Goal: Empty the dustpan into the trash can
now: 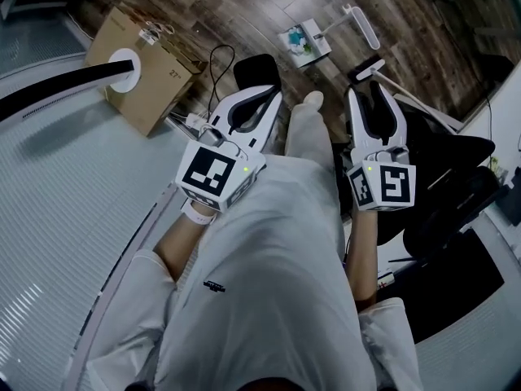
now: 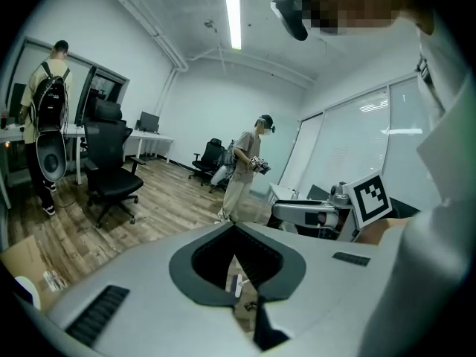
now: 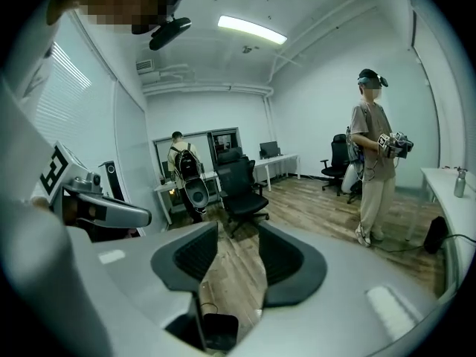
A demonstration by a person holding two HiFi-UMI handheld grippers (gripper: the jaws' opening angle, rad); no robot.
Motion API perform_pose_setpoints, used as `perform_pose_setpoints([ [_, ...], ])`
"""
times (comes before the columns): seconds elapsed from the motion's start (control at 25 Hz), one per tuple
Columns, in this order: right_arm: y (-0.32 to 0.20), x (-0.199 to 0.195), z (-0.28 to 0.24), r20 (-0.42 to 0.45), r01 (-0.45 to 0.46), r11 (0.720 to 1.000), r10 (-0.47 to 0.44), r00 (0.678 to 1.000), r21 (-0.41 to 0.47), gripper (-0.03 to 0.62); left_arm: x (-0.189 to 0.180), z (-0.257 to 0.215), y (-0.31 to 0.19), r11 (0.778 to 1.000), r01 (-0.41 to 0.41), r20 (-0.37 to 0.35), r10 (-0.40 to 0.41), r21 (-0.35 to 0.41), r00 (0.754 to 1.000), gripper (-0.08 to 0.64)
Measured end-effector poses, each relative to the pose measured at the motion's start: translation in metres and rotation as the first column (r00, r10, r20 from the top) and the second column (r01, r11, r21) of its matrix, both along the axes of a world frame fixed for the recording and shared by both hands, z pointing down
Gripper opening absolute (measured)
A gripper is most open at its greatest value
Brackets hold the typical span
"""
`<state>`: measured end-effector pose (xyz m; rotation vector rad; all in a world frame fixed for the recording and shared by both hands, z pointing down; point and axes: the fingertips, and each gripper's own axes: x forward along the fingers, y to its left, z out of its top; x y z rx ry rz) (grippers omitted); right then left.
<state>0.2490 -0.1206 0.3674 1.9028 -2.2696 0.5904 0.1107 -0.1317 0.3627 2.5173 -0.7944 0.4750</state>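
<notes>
Fingers (image 2: 195,268) of the left gripper (image 2: 234,227) are meeting at their tips and gripping nothing. Those of the right gripper (image 3: 238,233) are standing apart, with only the wood floor (image 3: 230,274) showing in the gap. In the head view, a person in a white shirt (image 1: 269,300) is holding both tools out in front, the left one at centre left of the frame and the right one at centre right.

The dustpan (image 1: 305,41) is lying on the floor at upper centre, beyond both grippers and touched by neither. Pale and teal scraps are sitting in its tray, and its long white handle is slanting toward the upper right. The black trash can (image 1: 259,65) is standing just above the left gripper's tips in the frame, left of the dustpan and apart from it, with a looped cable (image 1: 216,63) beside it.

A cardboard box (image 1: 142,68) is resting at upper left and a black office chair (image 1: 444,186) is filling the right side. In the gripper views, a second person (image 3: 372,162) is standing farther back in the room, holding similar grippers, while another with a backpack (image 2: 48,117) is standing at a counter (image 2: 149,135).
</notes>
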Motion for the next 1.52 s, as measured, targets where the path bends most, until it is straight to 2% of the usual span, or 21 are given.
perform_pose_setpoints([
  [0.24, -0.043, 0.026, 0.025, 0.039, 0.038, 0.996, -0.035, 0.999, -0.075, 0.206, 0.025, 0.015, -0.031, 0.999, 0.015, 0.013, -0.015, -0.039, 1.0, 0.007],
  [0.6, -0.124, 0.07, 0.061, 0.038, 0.041, 0.993, -0.038, 0.999, -0.107, 0.202, 0.065, 0.054, -0.087, 0.99, 0.016, 0.051, -0.009, -0.137, 0.999, 0.007],
  [0.64, -0.129, 0.076, 0.064, 0.012, 0.018, 0.995, -0.017, 1.0, -0.101, 0.191, 0.067, 0.058, -0.09, 0.989, 0.017, 0.054, -0.009, -0.149, 0.998, 0.006],
  [0.68, -0.133, 0.083, 0.066, -0.021, -0.01, 0.996, 0.008, 1.0, -0.092, 0.117, 0.069, 0.063, -0.093, 0.987, 0.016, 0.058, -0.007, -0.162, 0.998, 0.006],
  [0.72, -0.137, 0.089, 0.067, -0.05, -0.03, 0.996, 0.026, 0.998, -0.083, 0.072, 0.071, 0.067, -0.096, 0.985, 0.015, 0.062, -0.004, -0.171, 0.998, 0.006],
  [0.76, -0.142, 0.092, 0.069, -0.064, -0.036, 0.996, 0.031, 0.997, -0.079, 0.072, 0.074, 0.071, -0.099, 0.984, 0.012, 0.064, 0.0, -0.175, 0.998, 0.006],
  [0.8, -0.146, 0.094, 0.072, -0.06, -0.03, 0.996, 0.025, 0.998, -0.083, 0.08, 0.076, 0.075, -0.103, 0.985, 0.009, 0.065, 0.002, -0.175, 0.998, 0.006],
  [0.92, -0.159, 0.095, 0.089, -0.021, -0.009, 0.993, 0.007, 1.0, -0.119, 0.175, 0.081, 0.087, -0.118, 0.985, 0.01, 0.068, 0.002, -0.172, 0.998, 0.006],
  [1.0, -0.166, 0.099, 0.099, -0.04, -0.013, 0.991, 0.008, 0.999, -0.131, 0.204, 0.082, 0.095, -0.128, 0.985, 0.013, 0.072, -0.001, -0.175, 0.997, 0.006],
  [1.12, -0.173, 0.103, 0.112, -0.067, 0.003, 0.989, -0.013, 0.998, -0.148, 0.206, 0.09, 0.106, -0.134, 0.983, 0.001, 0.068, 0.012, -0.183, 0.998, 0.006],
  [1.24, -0.18, 0.1, 0.129, -0.096, 0.055, 0.982, -0.073, 0.993, -0.181, 0.206, 0.098, 0.119, -0.136, 0.982, -0.014, 0.07, 0.027, -0.187, 0.997, 0.008],
  [1.36, -0.185, 0.094, 0.149, -0.147, 0.124, 0.964, -0.161, 0.976, -0.234, 0.206, 0.103, 0.132, -0.138, 0.978, -0.011, 0.069, 0.026, -0.207, 0.997, 0.006],
  [1.52, -0.189, 0.095, 0.174, -0.176, 0.163, 0.943, -0.22, 0.959, -0.292, 0.206, 0.108, 0.147, -0.14, 0.974, -0.013, 0.074, 0.031, -0.224, 0.997, 0.006],
])
